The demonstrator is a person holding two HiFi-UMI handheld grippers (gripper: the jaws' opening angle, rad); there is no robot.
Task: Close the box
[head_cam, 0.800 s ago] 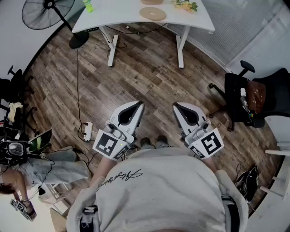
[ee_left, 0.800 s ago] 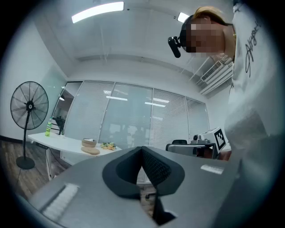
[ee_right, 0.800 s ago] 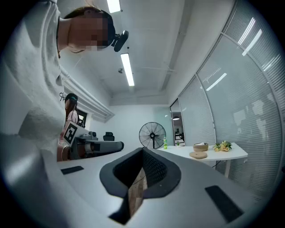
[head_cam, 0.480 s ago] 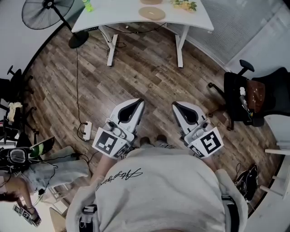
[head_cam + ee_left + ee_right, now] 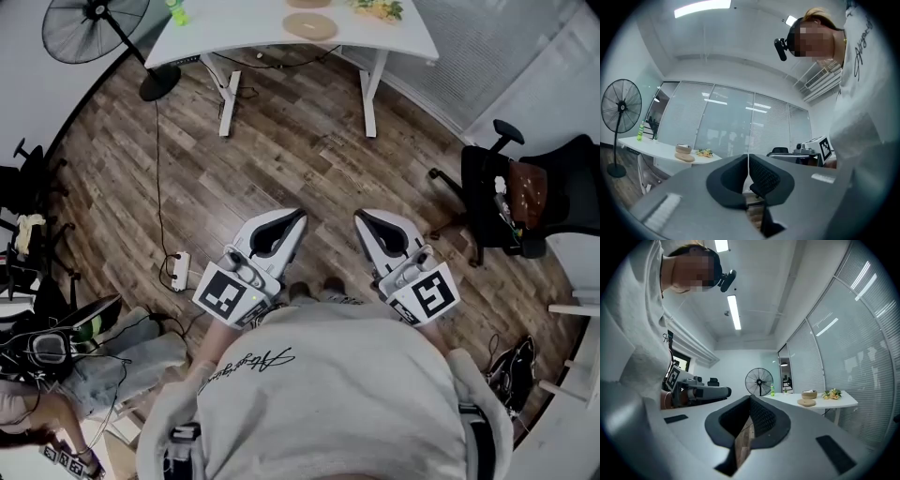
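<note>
A round tan box and a flat tan disc lie on the white table far ahead of me. The left gripper view also shows the box and the disc, and so does the right gripper view, box above disc. My left gripper and right gripper are held level side by side at waist height above the wood floor. Both are shut with nothing between the jaws, as their own views confirm, left gripper and right gripper. Neither is near the table.
A standing fan is at the table's left end, with yellow flowers on the table's right part. Black office chairs stand at the right. A power strip and cable lie on the floor left. A seated person is at lower left.
The left gripper has swung slightly right, so the fan and table slid left in its view. The table sits a little higher in the head view. Both grippers stay shut.
</note>
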